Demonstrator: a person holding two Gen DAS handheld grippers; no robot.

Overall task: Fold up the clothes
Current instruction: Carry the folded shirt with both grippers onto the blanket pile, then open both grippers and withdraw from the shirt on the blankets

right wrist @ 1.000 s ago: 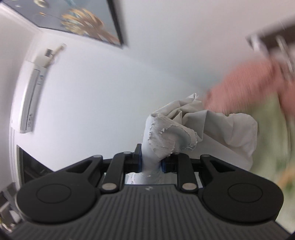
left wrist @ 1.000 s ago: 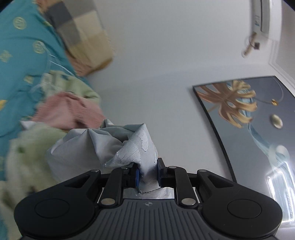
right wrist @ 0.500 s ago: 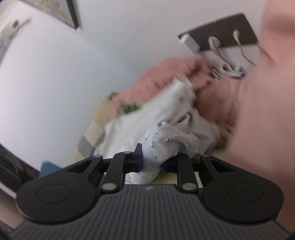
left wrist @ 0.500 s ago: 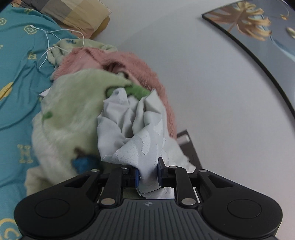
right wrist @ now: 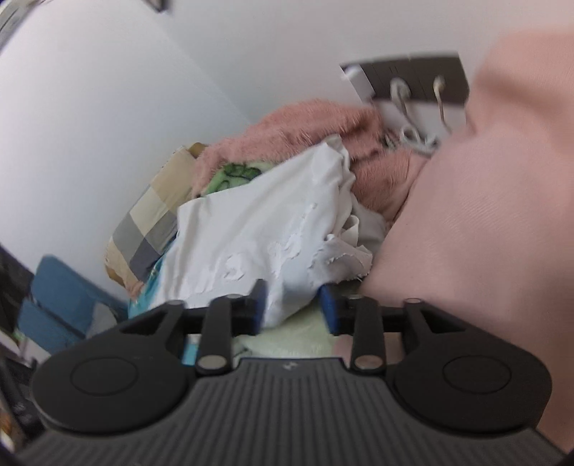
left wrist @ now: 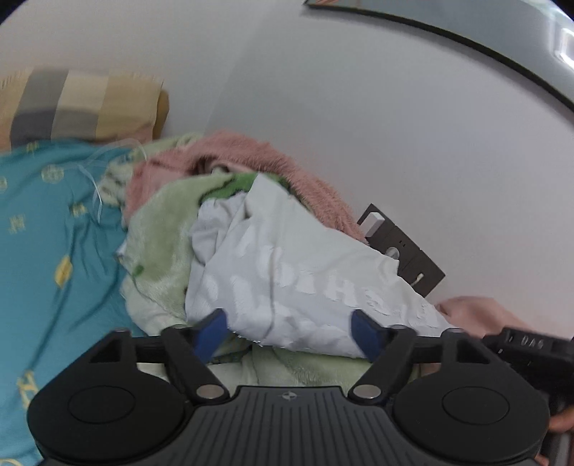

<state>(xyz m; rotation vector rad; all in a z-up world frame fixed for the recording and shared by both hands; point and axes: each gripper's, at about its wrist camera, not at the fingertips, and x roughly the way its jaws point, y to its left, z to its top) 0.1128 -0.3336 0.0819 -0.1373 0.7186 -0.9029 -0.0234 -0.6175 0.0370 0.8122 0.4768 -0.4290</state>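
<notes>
With both jaws spread wide and gripping nothing, the left gripper (left wrist: pixel 288 331) and right gripper (right wrist: pixel 292 303) flank a crumpled white shirt (left wrist: pixel 287 272) atop a clothes pile (left wrist: pixel 158 243); it may slide off unfolded.

White garment (left wrist: pixel 297 272) (cracked print) crumpled atop green fleece (left wrist: pixel 161 243), pink fleece (left wrist: pixel 251 157).

A home bedroom. A bed with a teal patterned sheet (left wrist: pixel 46 229) and a checked pillow (left wrist: pixel 79 107) stands against a white wall (left wrist: pixel 358 125), which carries a framed picture (left wrist: pixel 484 32) and a dark socket panel (left wrist: pixel 401 251). Fleecy garments (left wrist: pixel 251 157) lie heaped on the bed.
</notes>
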